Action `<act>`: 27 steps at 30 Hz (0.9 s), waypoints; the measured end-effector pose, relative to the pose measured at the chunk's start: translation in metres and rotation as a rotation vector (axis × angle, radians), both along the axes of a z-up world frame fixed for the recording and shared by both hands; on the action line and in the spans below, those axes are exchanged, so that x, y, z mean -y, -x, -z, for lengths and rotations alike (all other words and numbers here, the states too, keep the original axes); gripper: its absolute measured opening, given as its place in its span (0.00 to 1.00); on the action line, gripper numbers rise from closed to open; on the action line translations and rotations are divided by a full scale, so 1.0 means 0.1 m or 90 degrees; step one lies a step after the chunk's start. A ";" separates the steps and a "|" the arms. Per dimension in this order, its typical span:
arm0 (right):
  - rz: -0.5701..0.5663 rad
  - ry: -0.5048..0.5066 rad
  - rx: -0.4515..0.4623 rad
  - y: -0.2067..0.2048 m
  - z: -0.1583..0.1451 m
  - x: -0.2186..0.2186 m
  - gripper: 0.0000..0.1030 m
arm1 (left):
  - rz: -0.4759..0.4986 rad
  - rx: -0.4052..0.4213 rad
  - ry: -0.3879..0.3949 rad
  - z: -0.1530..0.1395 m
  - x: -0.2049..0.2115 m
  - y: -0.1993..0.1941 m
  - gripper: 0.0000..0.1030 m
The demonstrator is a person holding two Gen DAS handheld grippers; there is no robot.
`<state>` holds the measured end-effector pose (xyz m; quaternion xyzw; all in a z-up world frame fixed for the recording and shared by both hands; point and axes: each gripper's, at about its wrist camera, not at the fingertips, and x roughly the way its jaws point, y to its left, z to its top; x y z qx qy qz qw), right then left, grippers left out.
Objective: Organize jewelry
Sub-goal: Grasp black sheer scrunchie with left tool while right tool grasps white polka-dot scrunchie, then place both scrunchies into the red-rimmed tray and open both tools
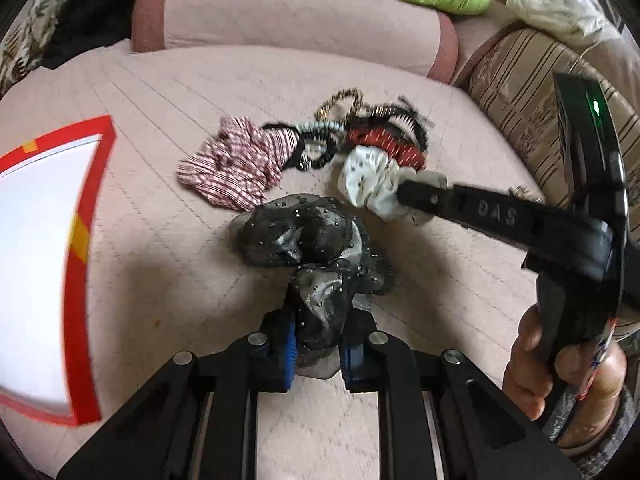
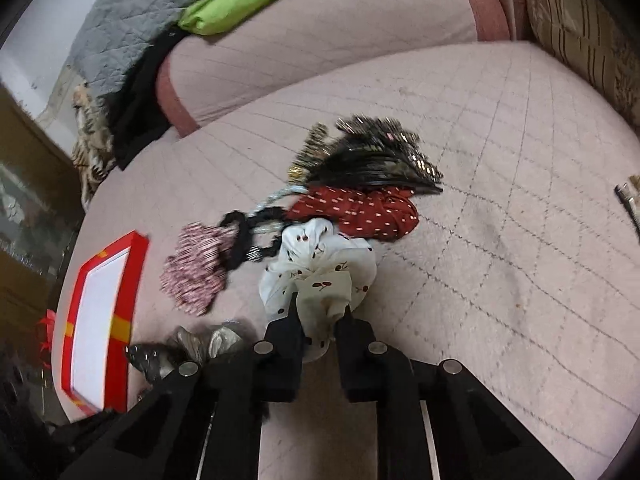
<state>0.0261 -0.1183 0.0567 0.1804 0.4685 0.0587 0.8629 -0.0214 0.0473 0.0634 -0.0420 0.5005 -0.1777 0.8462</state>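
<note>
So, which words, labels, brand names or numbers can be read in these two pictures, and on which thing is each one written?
"DAS": raised letters on a finger of the right tongs, read in the left wrist view.
Red box: no text on its rim or white inside.
Scrunchies and clips: patterns only, no words.
Right wrist view: nothing readable.

Box (image 1: pixel 86 276) left – scrunchies (image 1: pixel 240 164) right, on sofa (image 1: pixel 160 220).
</note>
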 end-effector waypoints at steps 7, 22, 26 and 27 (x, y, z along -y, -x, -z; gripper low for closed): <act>-0.059 0.019 0.060 0.33 -0.47 -0.30 0.15 | -0.050 0.047 0.025 -0.44 -0.52 0.24 0.15; -0.224 0.033 0.077 0.12 -0.74 -1.83 0.15 | -0.305 0.041 -0.003 -0.35 -2.47 -0.30 0.15; -0.252 0.034 0.066 -0.19 -0.59 -2.30 0.15 | -0.353 0.021 -0.026 -0.20 -2.84 -0.55 0.16; -0.257 0.032 0.062 -0.26 -0.55 -2.39 0.15 | -0.364 0.017 -0.027 -0.18 -2.93 -0.59 0.15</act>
